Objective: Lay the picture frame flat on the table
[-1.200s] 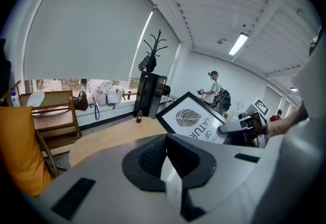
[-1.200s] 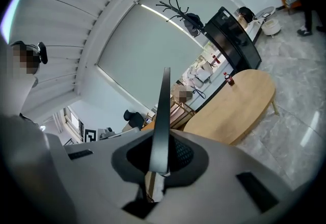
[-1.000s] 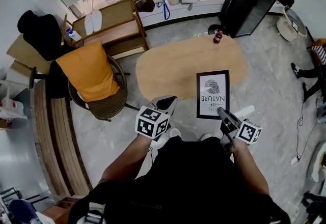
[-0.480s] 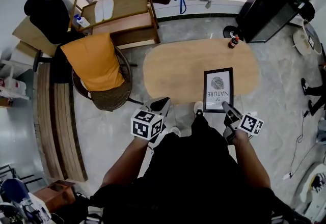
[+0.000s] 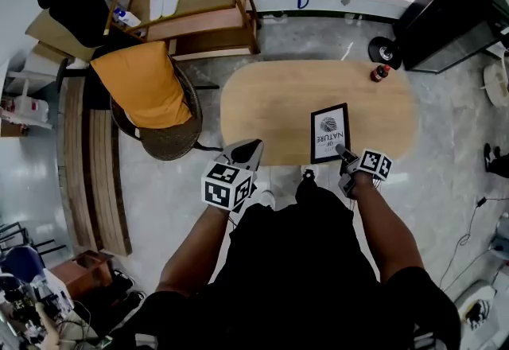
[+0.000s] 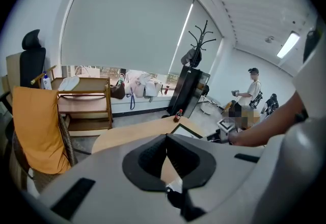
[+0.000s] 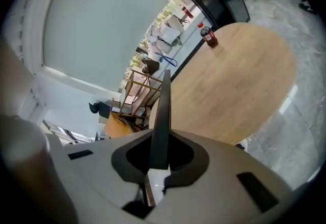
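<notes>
The black picture frame (image 5: 329, 132), with a white print facing up, is over the near right part of the oval wooden table (image 5: 262, 102). My right gripper (image 5: 340, 151) is shut on the frame's near edge. In the right gripper view the frame (image 7: 163, 111) rises edge-on from between the jaws. I cannot tell if it touches the tabletop. My left gripper (image 5: 245, 151) hangs shut and empty at the table's near edge, left of the frame. The left gripper view catches the frame (image 6: 186, 131) beyond the tabletop (image 6: 127, 136).
A small dark bottle (image 5: 381, 72) stands at the table's far right end. A wicker chair with an orange cushion (image 5: 147, 94) is left of the table, with a wooden shelf unit (image 5: 199, 6) behind it. A black cabinet (image 5: 453, 22) stands far right. A person (image 6: 250, 93) stands beyond.
My right gripper has carried the frame forward, further over the table, and the frame now looks smaller in the head view. The left gripper has stayed at the table's near edge.
</notes>
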`<state>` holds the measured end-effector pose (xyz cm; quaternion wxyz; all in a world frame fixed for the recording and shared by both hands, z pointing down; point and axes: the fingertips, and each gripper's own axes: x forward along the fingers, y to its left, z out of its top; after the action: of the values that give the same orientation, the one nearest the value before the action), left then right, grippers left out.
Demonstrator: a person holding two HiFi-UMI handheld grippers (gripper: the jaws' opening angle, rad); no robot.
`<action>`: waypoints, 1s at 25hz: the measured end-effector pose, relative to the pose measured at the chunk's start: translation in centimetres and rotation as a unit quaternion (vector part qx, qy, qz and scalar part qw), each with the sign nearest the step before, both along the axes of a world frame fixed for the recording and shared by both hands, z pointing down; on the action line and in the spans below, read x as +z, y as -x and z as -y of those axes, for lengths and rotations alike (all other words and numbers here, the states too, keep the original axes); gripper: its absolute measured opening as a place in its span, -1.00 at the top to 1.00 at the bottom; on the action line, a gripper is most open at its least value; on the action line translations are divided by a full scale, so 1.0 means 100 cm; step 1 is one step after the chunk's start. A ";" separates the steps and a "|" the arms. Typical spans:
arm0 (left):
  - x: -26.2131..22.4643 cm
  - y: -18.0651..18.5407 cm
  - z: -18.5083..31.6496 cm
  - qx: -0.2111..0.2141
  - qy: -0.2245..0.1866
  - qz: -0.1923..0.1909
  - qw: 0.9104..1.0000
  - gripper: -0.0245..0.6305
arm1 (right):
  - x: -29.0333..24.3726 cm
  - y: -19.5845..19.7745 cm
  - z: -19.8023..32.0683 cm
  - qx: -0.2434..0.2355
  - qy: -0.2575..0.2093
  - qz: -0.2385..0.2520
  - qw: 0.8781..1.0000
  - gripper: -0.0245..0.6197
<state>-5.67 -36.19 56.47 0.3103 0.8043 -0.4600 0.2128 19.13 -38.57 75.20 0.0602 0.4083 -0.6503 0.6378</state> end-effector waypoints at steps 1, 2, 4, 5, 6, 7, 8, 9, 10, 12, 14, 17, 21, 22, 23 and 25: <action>0.004 -0.004 0.006 -0.004 0.006 0.004 1.000 0.91 | 0.018 -0.001 0.010 -0.009 0.008 -0.007 1.000 0.87; 0.009 -0.007 0.012 -0.008 0.012 0.008 1.000 0.91 | 0.034 -0.001 0.021 -0.016 0.011 -0.014 1.000 0.87; 0.020 -0.011 0.019 -0.018 0.027 0.019 0.999 0.91 | 0.064 0.001 0.046 -0.025 0.015 -0.021 0.999 0.87; 0.026 -0.012 0.020 -0.022 0.036 0.026 0.999 0.91 | 0.078 0.004 0.058 -0.026 0.017 -0.021 0.999 0.87; 0.032 -0.013 0.021 -0.028 0.046 0.031 0.998 0.91 | 0.090 0.007 0.069 -0.026 0.018 -0.019 0.999 0.87; 0.036 -0.015 0.022 -0.034 0.055 0.035 0.997 0.91 | 0.100 0.011 0.081 -0.024 0.019 -0.014 0.999 0.87; 0.039 -0.017 0.024 -0.040 0.062 0.036 0.997 0.91 | 0.109 0.016 0.092 -0.024 0.018 -0.009 1.000 0.87; 0.042 -0.019 0.025 -0.046 0.069 0.037 0.996 0.91 | 0.117 0.022 0.102 -0.024 0.017 -0.002 1.000 0.87; 0.044 -0.021 0.026 -0.052 0.077 0.037 0.995 0.91 | 0.125 0.027 0.110 -0.026 0.017 0.005 1.000 0.87; 0.051 -0.028 0.024 -0.060 0.093 0.034 0.993 0.91 | 0.143 0.035 0.119 -0.027 0.025 0.024 0.999 0.87; 0.060 -0.033 0.019 -0.065 0.109 0.033 0.991 0.91 | 0.162 0.040 0.122 -0.023 0.043 0.044 0.998 0.87; 0.072 -0.036 0.010 -0.068 0.125 0.036 0.989 0.91 | 0.185 0.050 0.109 -0.062 0.055 0.044 0.996 0.56; 0.080 -0.036 0.008 -0.078 0.133 0.036 0.987 0.91 | 0.205 0.058 0.085 -0.210 0.032 -0.031 0.977 0.18; 0.080 -0.037 0.007 -0.078 0.134 0.036 0.987 0.91 | 0.208 0.058 0.079 -0.250 0.025 -0.051 0.967 0.14; 0.079 -0.038 0.005 -0.078 0.135 0.036 0.987 0.91 | 0.213 0.057 0.072 -0.291 0.018 -0.072 0.954 0.11; 0.078 -0.040 0.001 -0.077 0.135 0.038 0.987 0.91 | 0.224 0.052 0.056 -0.378 0.006 -0.120 0.918 0.09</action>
<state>-1.66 -36.32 64.29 0.4141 0.7086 -0.4986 0.2788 13.90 -44.17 97.56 0.3766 0.2047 -0.7406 0.5175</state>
